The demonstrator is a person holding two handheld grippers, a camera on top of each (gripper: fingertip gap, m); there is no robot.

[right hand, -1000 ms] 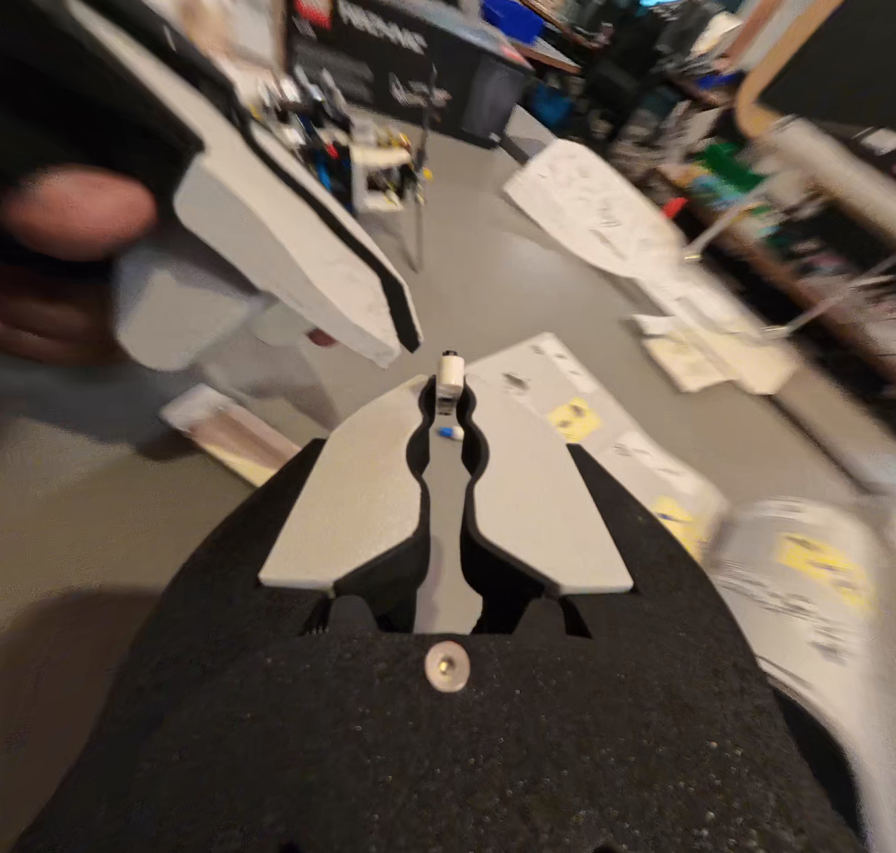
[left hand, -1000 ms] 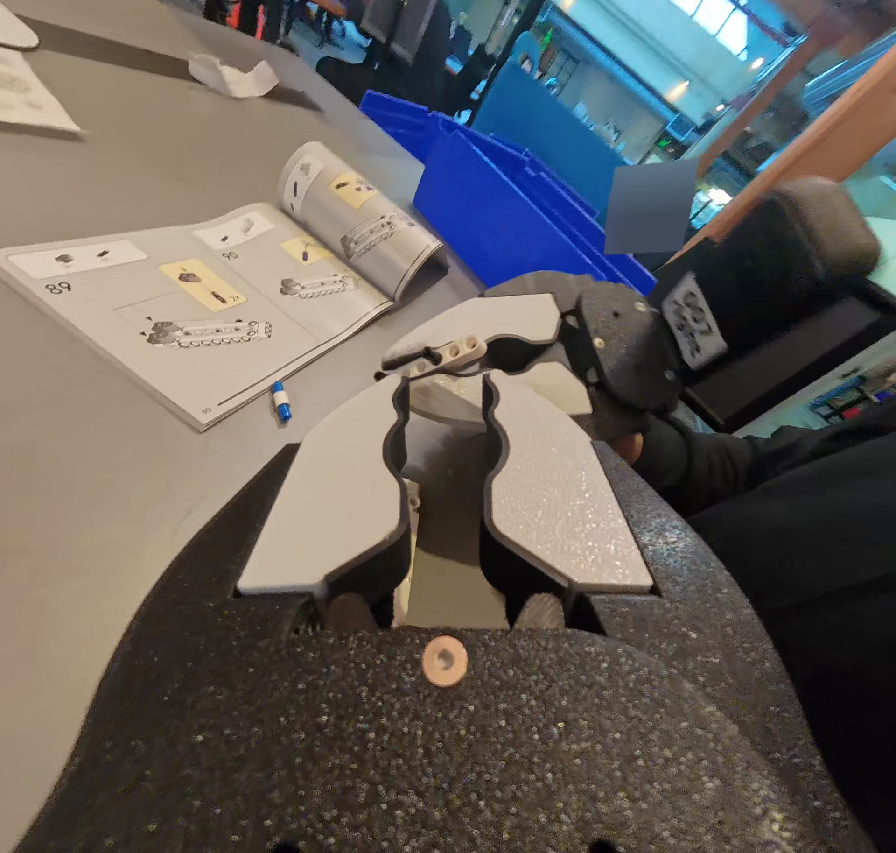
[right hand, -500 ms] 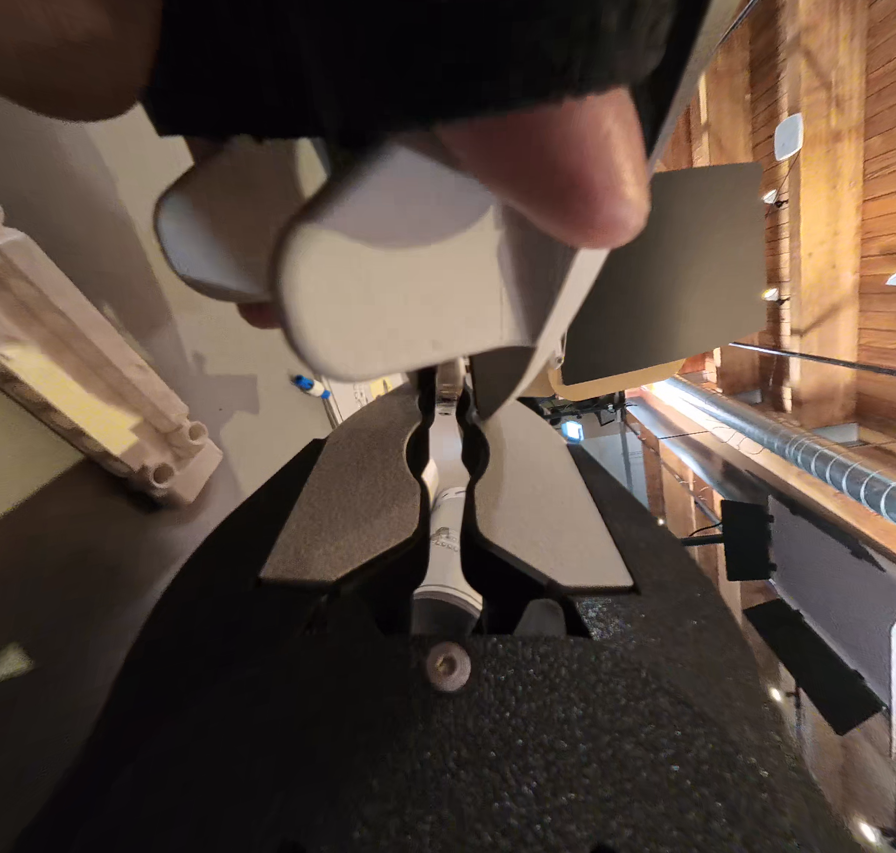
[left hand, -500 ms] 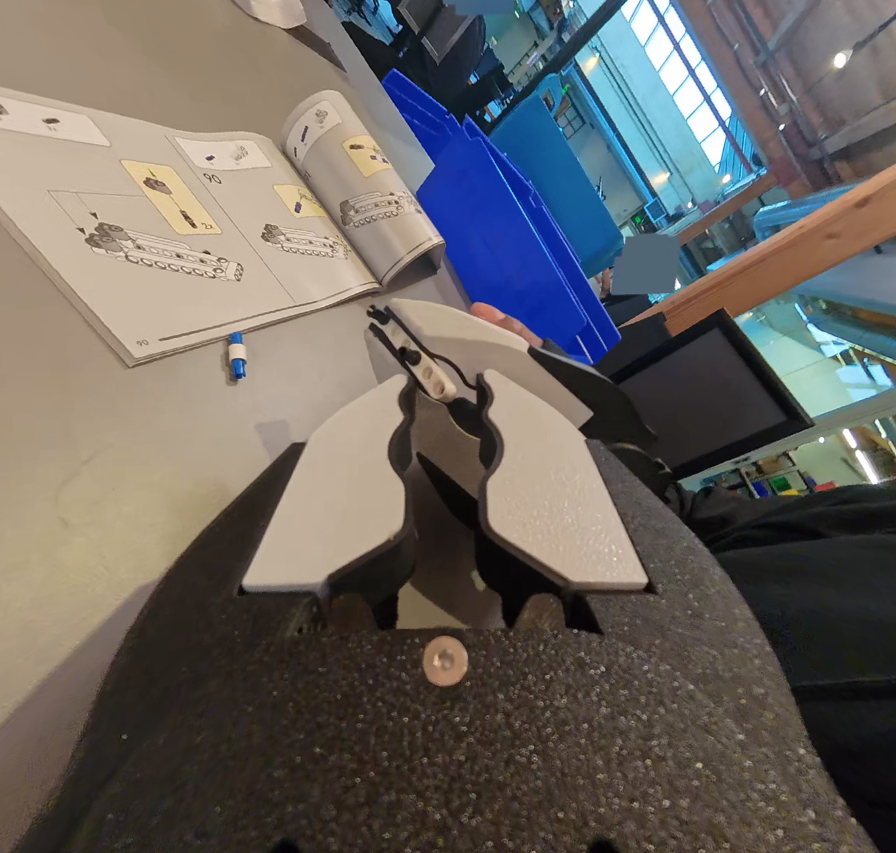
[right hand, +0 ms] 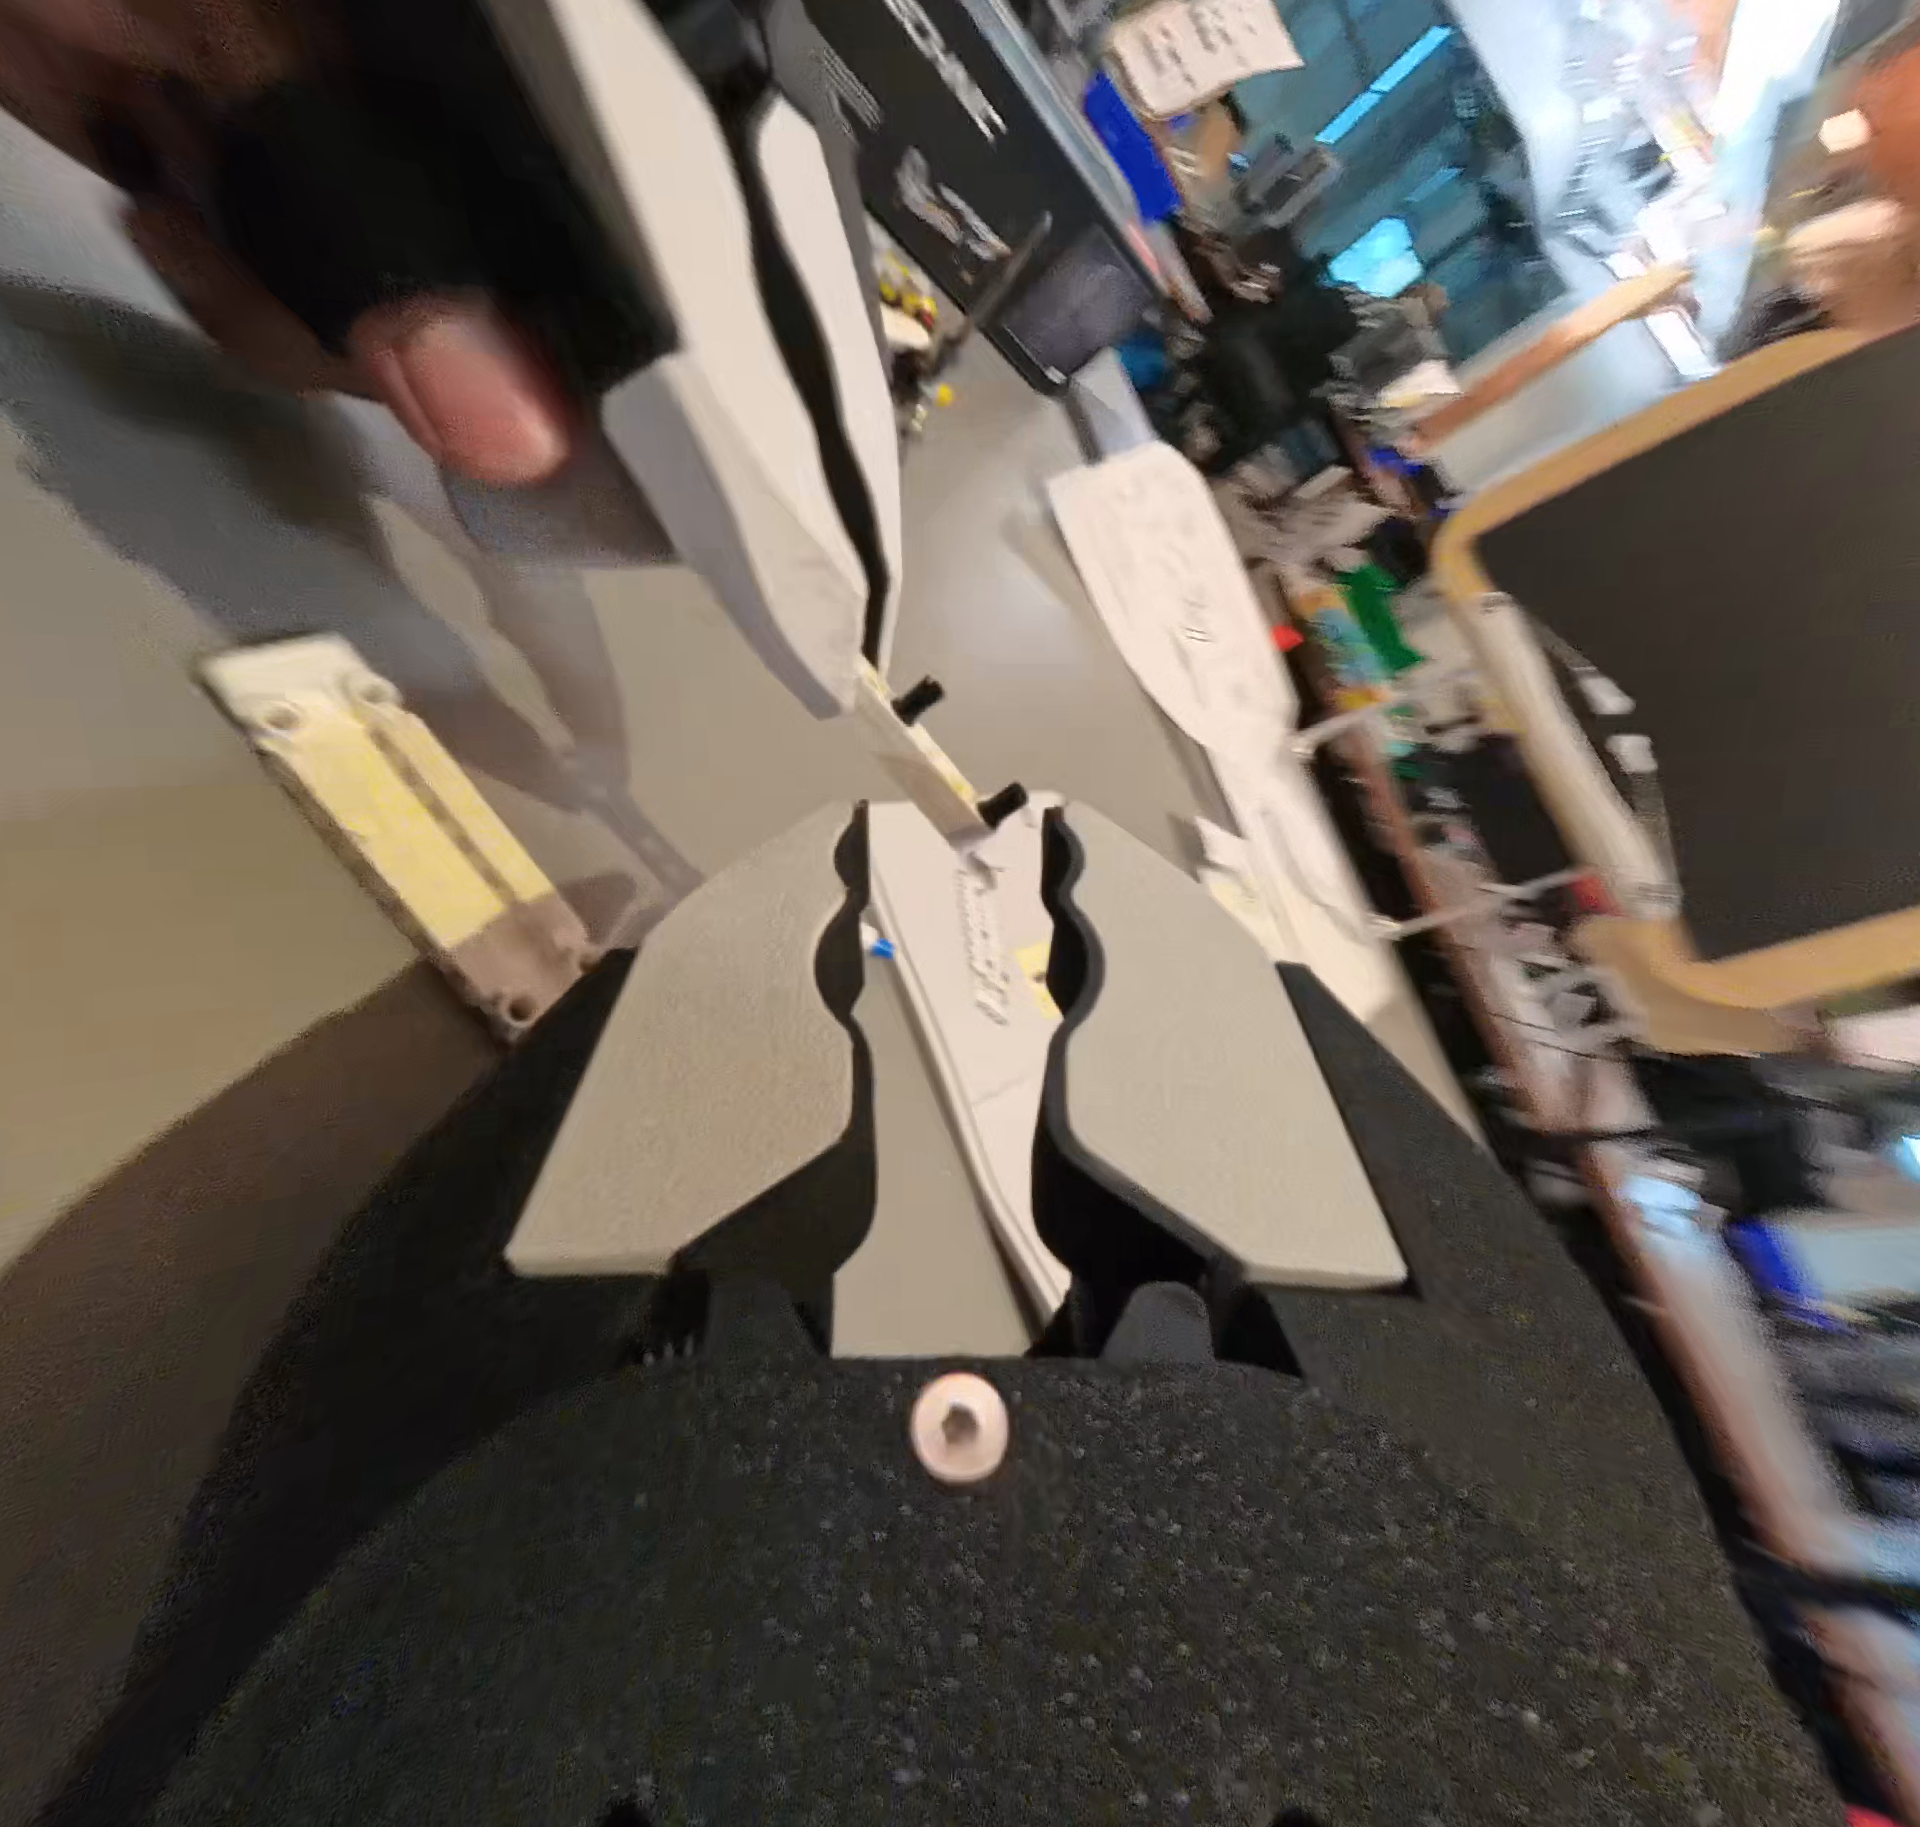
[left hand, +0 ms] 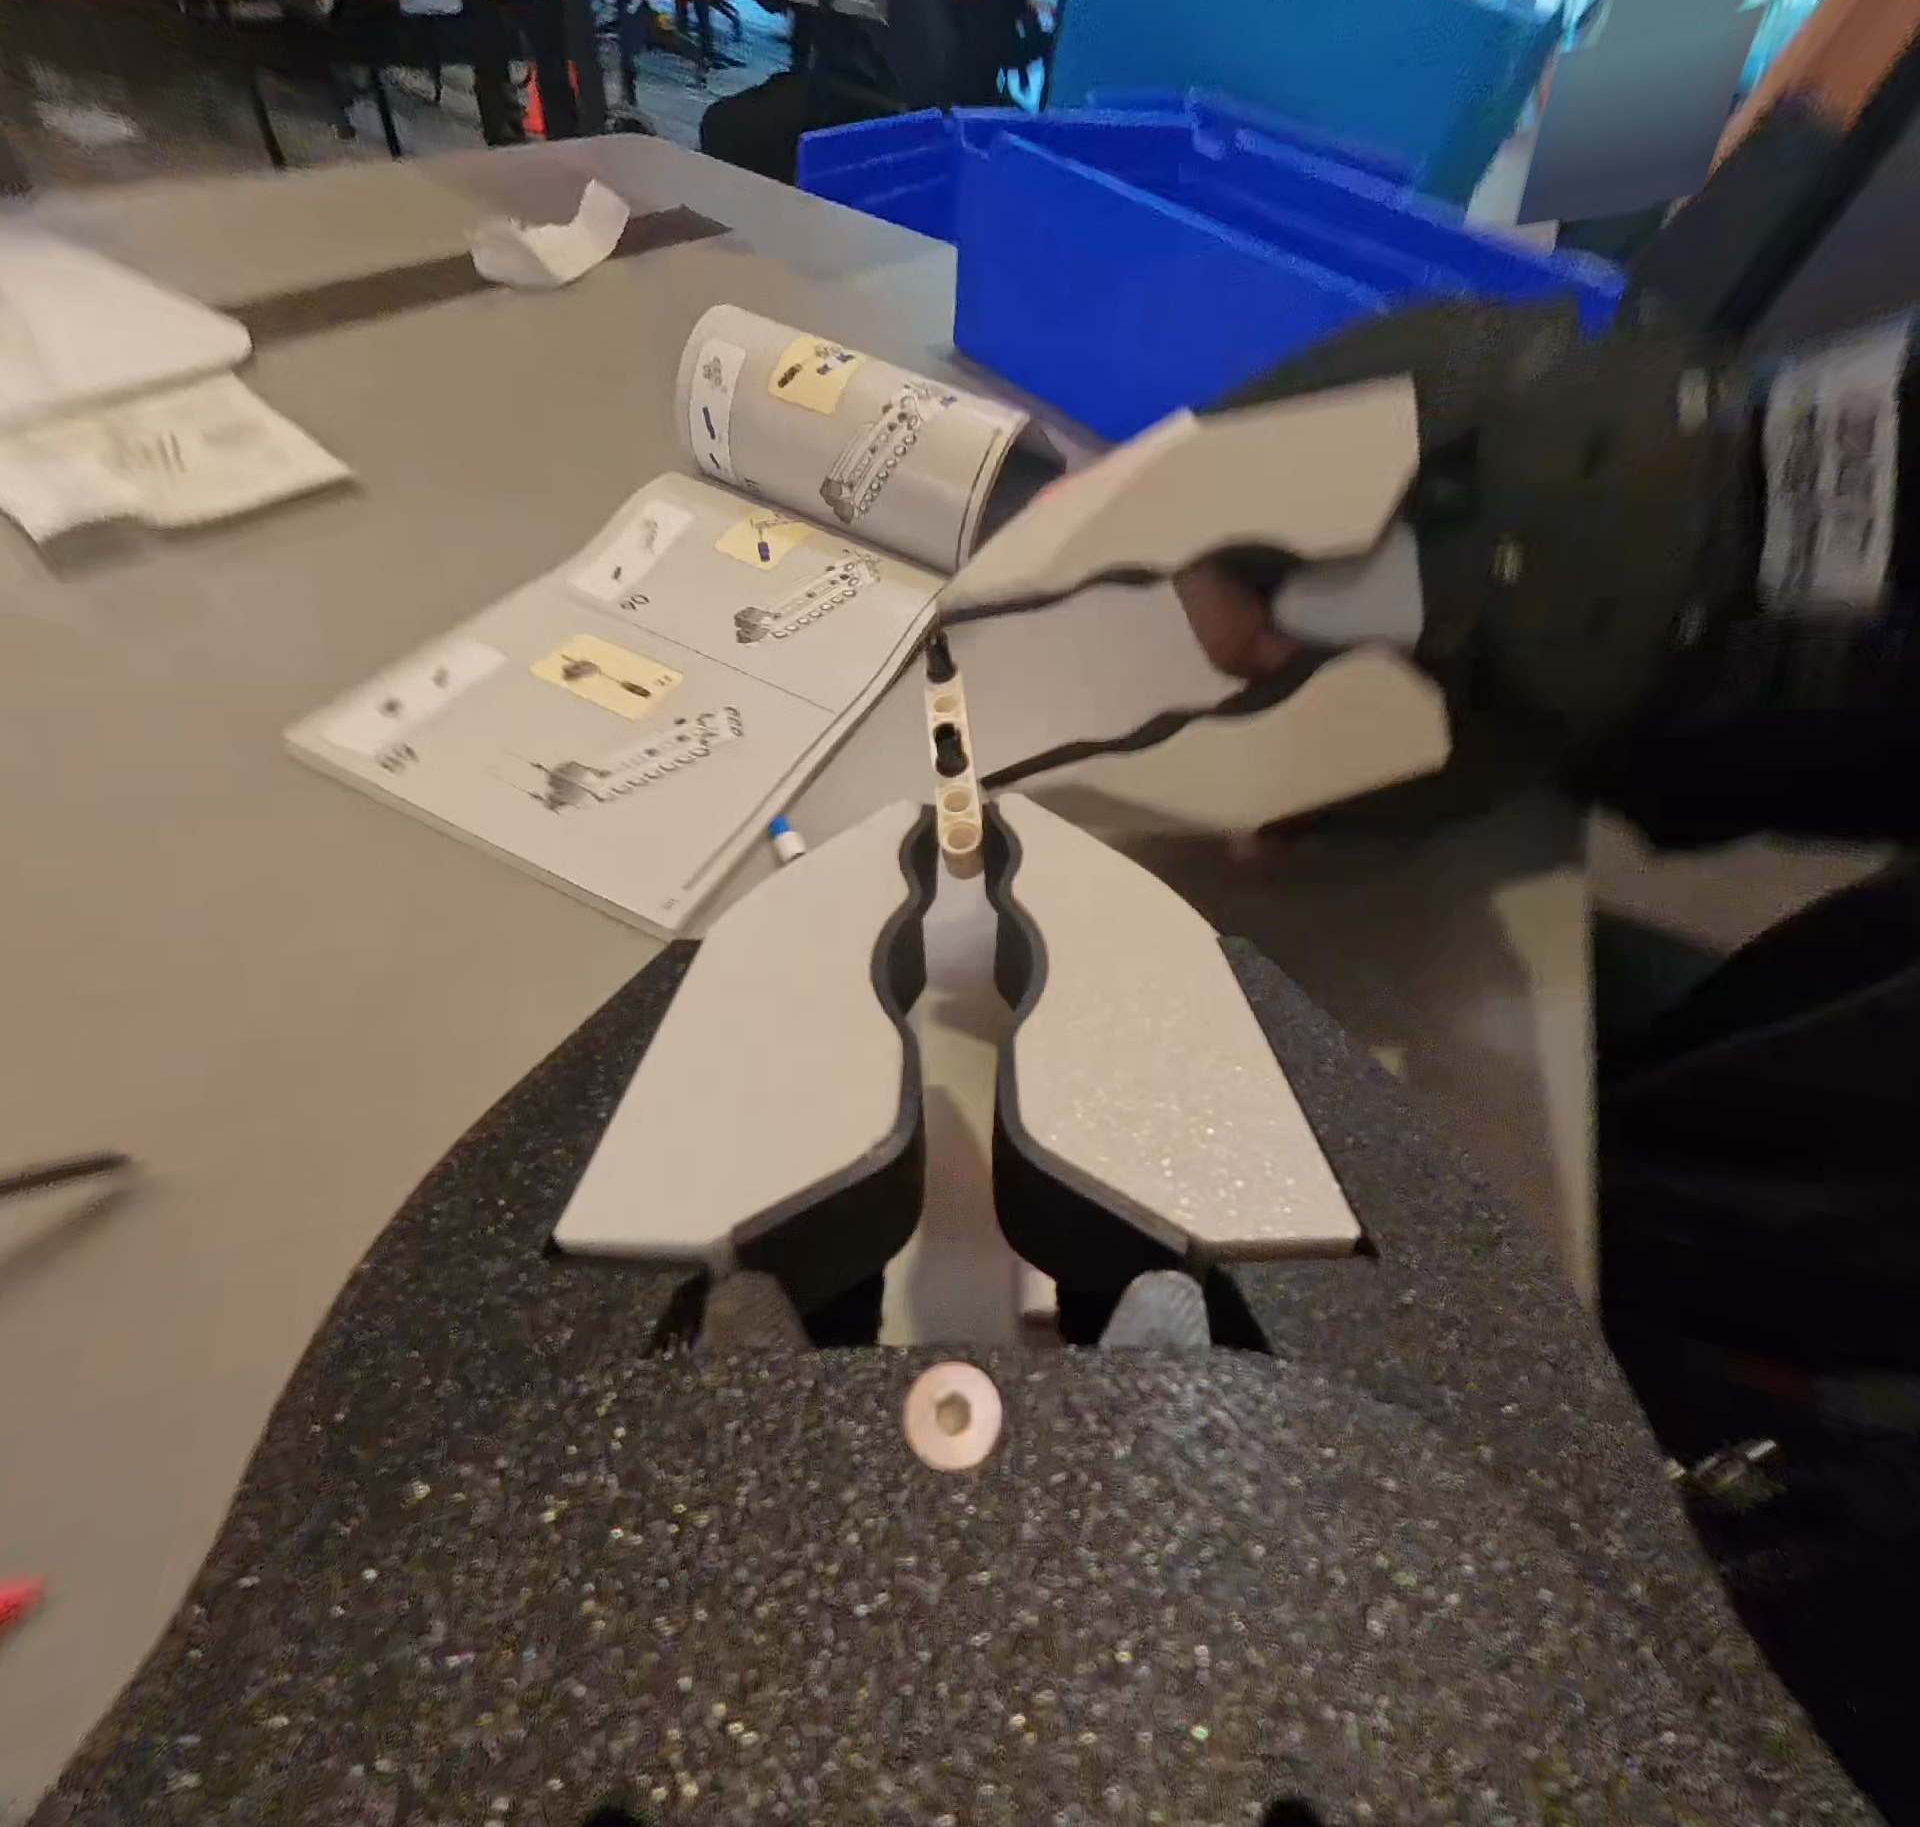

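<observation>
Left gripper [left hand: 958, 835] is pinching a cream holed beam [left hand: 954, 769] with black pins at its fingertips, above the grey table [left hand: 260, 946]. Right gripper [right hand: 951, 827] is spreading wide, bare, beside the beam. Printed booklet [left hand: 623, 697] is lying open, with a small blue-white pin [left hand: 785, 835] just beside it.

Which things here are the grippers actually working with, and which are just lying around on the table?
In hand:
left gripper, shut on the white holed beam with black pins
right gripper, open, close beside the beam

Lying about:
open instruction booklet
blue-and-white pin
blue bins
crumpled paper
</observation>
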